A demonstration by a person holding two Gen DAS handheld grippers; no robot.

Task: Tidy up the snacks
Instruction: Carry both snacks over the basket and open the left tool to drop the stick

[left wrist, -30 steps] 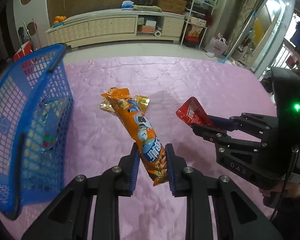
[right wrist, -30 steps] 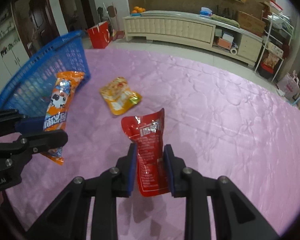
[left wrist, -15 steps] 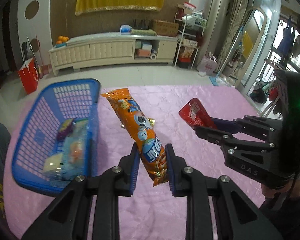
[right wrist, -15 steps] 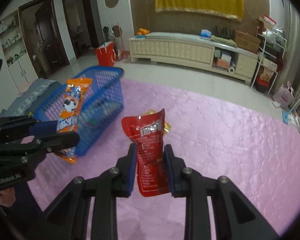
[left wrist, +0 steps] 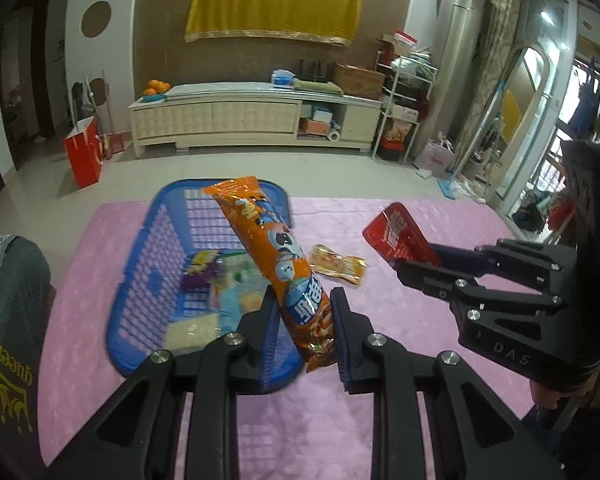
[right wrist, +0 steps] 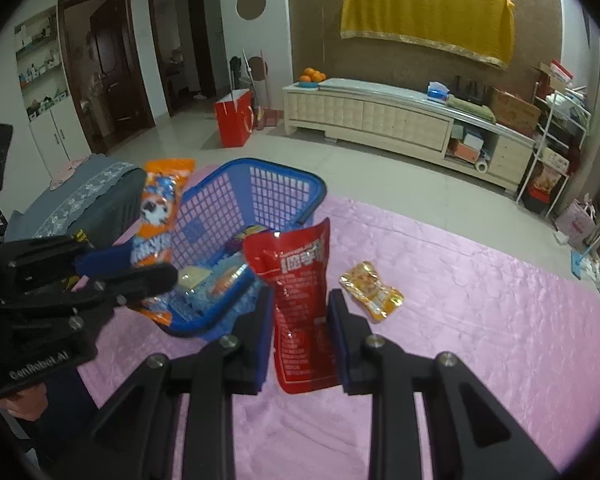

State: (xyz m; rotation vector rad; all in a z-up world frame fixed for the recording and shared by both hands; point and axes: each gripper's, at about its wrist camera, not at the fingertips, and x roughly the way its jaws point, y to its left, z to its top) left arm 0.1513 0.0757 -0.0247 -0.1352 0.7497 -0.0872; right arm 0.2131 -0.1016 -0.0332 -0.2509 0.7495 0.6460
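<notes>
My left gripper (left wrist: 305, 312) is shut on a long orange snack pack (left wrist: 272, 256), held high above the near end of the blue mesh basket (left wrist: 156, 240). To its right, my right gripper (right wrist: 299, 316) is shut on a red snack pouch (right wrist: 300, 280), also lifted off the pink bedspread (right wrist: 480, 320). The right wrist view shows the left gripper (right wrist: 140, 276) with the orange snack pack (right wrist: 156, 216) beside the blue basket (right wrist: 260, 184). A small yellow-orange packet (right wrist: 370, 290) lies flat on the spread, right of the basket. Several snacks lie inside the basket.
A grey cushion (left wrist: 8, 312) with gold lettering sits at the left edge of the bed. Beyond the bed are a tiled floor, a red paper bag (left wrist: 82, 156), a long cream cabinet (left wrist: 252, 120) and a cluttered shelf rack (left wrist: 404, 120).
Both grippers have risen and pulled back with their packs still held. The basket and the small packet now look farther away and lower in both views.
</notes>
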